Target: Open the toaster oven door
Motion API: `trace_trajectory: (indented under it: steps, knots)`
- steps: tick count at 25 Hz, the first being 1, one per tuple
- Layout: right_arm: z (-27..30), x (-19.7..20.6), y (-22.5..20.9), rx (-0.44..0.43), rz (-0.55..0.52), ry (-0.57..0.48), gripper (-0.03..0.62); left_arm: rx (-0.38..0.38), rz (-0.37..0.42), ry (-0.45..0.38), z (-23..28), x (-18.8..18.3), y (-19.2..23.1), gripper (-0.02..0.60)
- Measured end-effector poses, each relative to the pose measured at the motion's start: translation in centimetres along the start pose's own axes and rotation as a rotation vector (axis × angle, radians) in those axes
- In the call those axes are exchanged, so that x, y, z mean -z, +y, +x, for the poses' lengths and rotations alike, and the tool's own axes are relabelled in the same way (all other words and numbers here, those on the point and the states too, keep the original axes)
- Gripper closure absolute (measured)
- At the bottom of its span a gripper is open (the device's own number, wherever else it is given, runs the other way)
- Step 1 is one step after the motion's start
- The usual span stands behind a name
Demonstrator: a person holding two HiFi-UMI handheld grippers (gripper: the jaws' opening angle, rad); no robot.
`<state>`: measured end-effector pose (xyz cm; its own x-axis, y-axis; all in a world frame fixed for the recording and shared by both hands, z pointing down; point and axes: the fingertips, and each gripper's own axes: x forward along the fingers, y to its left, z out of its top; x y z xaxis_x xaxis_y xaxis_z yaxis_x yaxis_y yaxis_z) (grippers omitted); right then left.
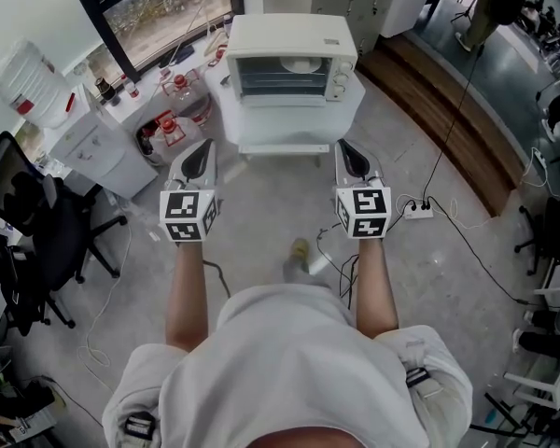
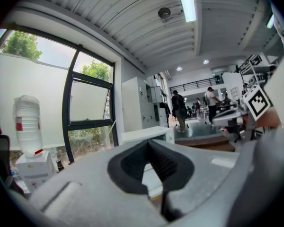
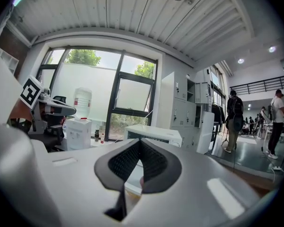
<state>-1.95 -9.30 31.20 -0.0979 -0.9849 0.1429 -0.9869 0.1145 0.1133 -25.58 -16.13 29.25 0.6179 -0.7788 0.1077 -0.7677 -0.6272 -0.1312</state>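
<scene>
head view: low in the frame the person's forearms (image 1: 189,292) reach forward over the floor (image 1: 261,208). at mid-frame the left hand-held gripper (image 1: 202,152) and the right hand-held gripper (image 1: 351,152) are both pinched fully together with nothing between the jaws, and both stop just short of the white table (image 1: 289,129). beyond them, at upper centre, the toaster oven (image 1: 294,40) sits on that table, its glass door (image 1: 280,77) upright, closed and untouched. the task looks not yet begun: a gripper has still to reach the door's top edge, catch it and swing it down
</scene>
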Motion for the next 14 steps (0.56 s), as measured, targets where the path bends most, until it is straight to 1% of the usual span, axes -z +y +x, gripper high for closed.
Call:
trace_trajectory:
  steps: [6, 11, 14]
  knots:
    - [-0.07, -0.30, 0.38, 0.000, -0.004, -0.007, 0.592, -0.002, -0.005, -0.006, -0.28, -0.20, 0.46, 0.583]
    - [-0.15, -0.53, 0.54, 0.009, -0.011, -0.013, 0.592, 0.012, 0.001, 0.002, -0.18, 0.09, 0.43, 0.583]
    - [-0.18, -0.64, 0.73, 0.011, -0.019, -0.018, 0.592, 0.015, -0.012, 0.002, -0.17, 0.27, 0.54, 0.583]
